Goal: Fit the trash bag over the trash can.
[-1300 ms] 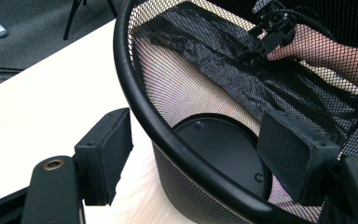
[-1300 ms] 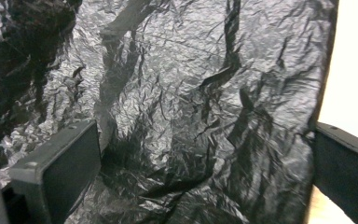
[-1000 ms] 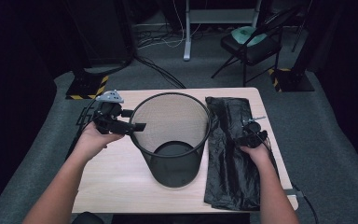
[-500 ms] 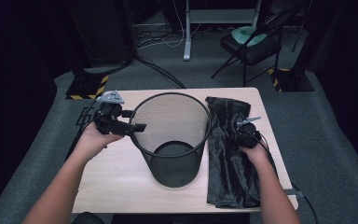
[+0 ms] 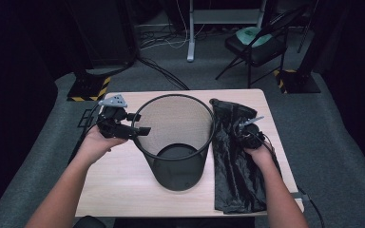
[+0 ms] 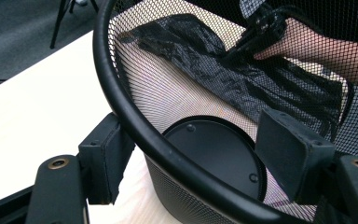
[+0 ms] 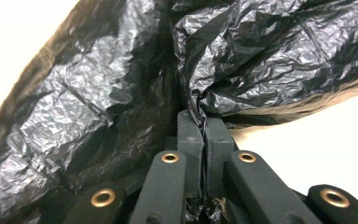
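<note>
From the high view, a black mesh bin (image 5: 176, 142) stands upright on the middle of the wooden table (image 5: 114, 190). The left gripper (image 5: 140, 124) sits at the bin's left rim, one jaw outside and one over the rim, parted. A black bag (image 5: 235, 161) lies flat on the table just right of the bin; its near end runs past the table edge. The right gripper (image 5: 244, 134) rests on the bag's upper part, its jaws too small and dark to read here.

In the left gripper view, the jaws stand apart, straddling the bin's rim (image 6: 168, 154) without touching it. The bag (image 6: 242, 74) and the right hand (image 6: 303, 42) appear only blurred through the mesh.

In the right gripper view, the right gripper (image 7: 204, 140) has its jaws pressed together on a pinched fold of the bag (image 7: 261, 60). The bag's edges are cut off by the frame.
</note>
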Demonstrator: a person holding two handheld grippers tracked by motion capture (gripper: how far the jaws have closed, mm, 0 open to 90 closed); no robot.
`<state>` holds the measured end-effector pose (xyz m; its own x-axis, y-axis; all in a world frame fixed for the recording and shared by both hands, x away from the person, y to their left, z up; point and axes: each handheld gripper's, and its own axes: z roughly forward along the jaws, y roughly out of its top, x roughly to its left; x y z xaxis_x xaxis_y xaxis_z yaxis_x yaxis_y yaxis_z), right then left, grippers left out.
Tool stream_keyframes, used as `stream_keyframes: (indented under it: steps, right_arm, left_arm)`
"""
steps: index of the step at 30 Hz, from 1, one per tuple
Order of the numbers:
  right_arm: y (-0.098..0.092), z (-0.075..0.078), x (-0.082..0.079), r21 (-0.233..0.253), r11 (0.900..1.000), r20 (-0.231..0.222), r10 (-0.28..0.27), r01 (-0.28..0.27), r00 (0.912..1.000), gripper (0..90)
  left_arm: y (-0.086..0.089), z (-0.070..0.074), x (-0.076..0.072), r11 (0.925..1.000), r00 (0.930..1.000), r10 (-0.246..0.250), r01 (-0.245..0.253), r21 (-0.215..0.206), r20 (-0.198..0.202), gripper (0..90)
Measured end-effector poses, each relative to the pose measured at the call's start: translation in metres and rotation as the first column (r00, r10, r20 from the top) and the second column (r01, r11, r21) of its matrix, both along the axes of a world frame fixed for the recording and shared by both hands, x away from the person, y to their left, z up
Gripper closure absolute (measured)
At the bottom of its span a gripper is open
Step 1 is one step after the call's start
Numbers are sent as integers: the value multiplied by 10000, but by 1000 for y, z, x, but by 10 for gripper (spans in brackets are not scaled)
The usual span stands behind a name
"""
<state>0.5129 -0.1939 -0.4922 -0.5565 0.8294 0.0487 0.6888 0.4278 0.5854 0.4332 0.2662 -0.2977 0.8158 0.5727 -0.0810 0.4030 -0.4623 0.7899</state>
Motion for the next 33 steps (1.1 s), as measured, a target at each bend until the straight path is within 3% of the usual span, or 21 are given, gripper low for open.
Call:
stream_keyframes:
  steps: [3, 8, 20, 33]
  right_arm:
    - [2, 15, -3, 236, 9986, -107, 473, -471, 9988, 866]
    - [6, 52, -10, 175, 9913, 340, 1298, -1304, 9910, 862]
    - [5, 126, -25, 829, 9757, 1470, 1895, -2030, 9708, 864]
    - [0, 183, -34, 790, 9623, 2184, 2379, -2601, 9464, 864]
  left_arm:
    - [-1, 0, 0, 10000, 10000, 18, -18, -13, 1, 274]
    - [-1, -1, 0, 10000, 10000, 38, -37, -85, 24, 273]
    - [-3, -1, -5, 9998, 9998, -187, 188, -55, 87, 276]
    - [-9, -1, -12, 9992, 9992, -392, 393, -47, 47, 276]
